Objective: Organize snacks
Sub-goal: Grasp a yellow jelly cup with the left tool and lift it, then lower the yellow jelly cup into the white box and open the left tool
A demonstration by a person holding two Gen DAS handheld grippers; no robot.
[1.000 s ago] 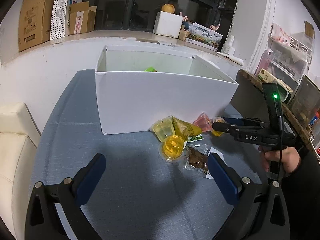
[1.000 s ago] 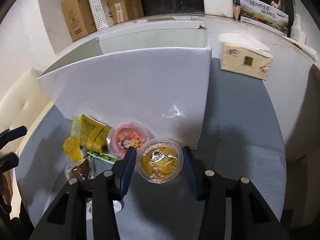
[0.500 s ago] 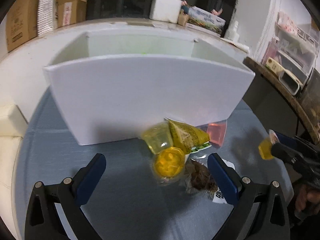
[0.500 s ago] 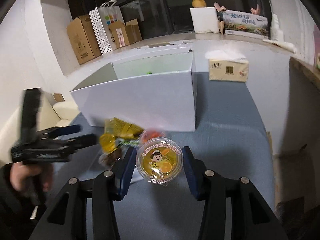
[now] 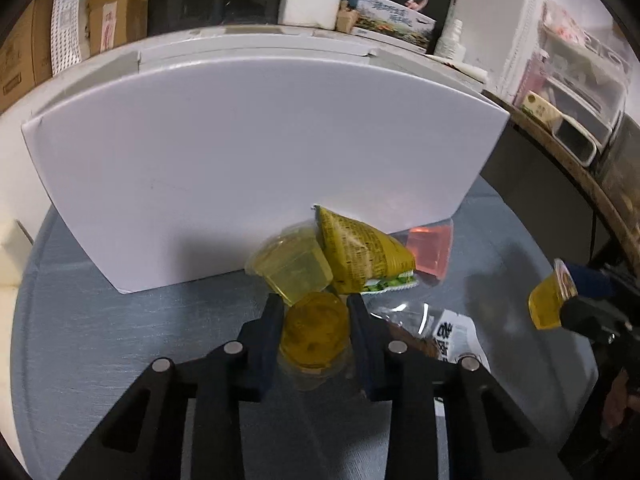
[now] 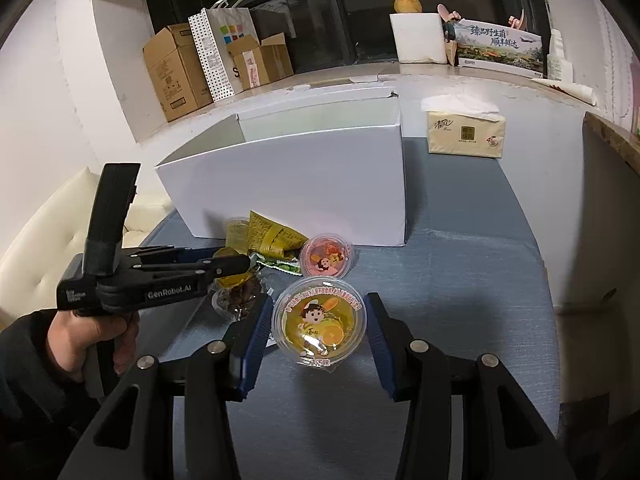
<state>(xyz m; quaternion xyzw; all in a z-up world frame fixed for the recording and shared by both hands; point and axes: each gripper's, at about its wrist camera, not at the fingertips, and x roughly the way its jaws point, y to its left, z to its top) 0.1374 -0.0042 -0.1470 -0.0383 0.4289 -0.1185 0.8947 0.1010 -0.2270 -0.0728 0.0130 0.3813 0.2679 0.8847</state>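
My left gripper (image 5: 315, 312) is shut on a yellow jelly cup (image 5: 314, 334) lying on the blue table, just in front of a pale yellow cup (image 5: 294, 266) and a yellow-green snack packet (image 5: 360, 256). A pink jelly cup (image 5: 430, 250) lies to their right. My right gripper (image 6: 318, 320) is shut on an orange jelly cup (image 6: 318, 322) with a cartoon lid, held above the table; it also shows at the right of the left wrist view (image 5: 550, 300). The white box (image 6: 304, 176) stands behind the snacks.
A clear packet with a dark snack (image 5: 416, 338) lies right of the left gripper. A tissue pack (image 6: 464, 134) sits right of the box. Cardboard boxes (image 6: 176, 72) and a white foam box (image 6: 418, 38) stand on the ledge behind. A cream sofa (image 6: 48, 216) is at left.
My left gripper moved forward and closed on the yellow jelly cup. My right gripper lifted the orange jelly cup off the table and drew back from the white box.
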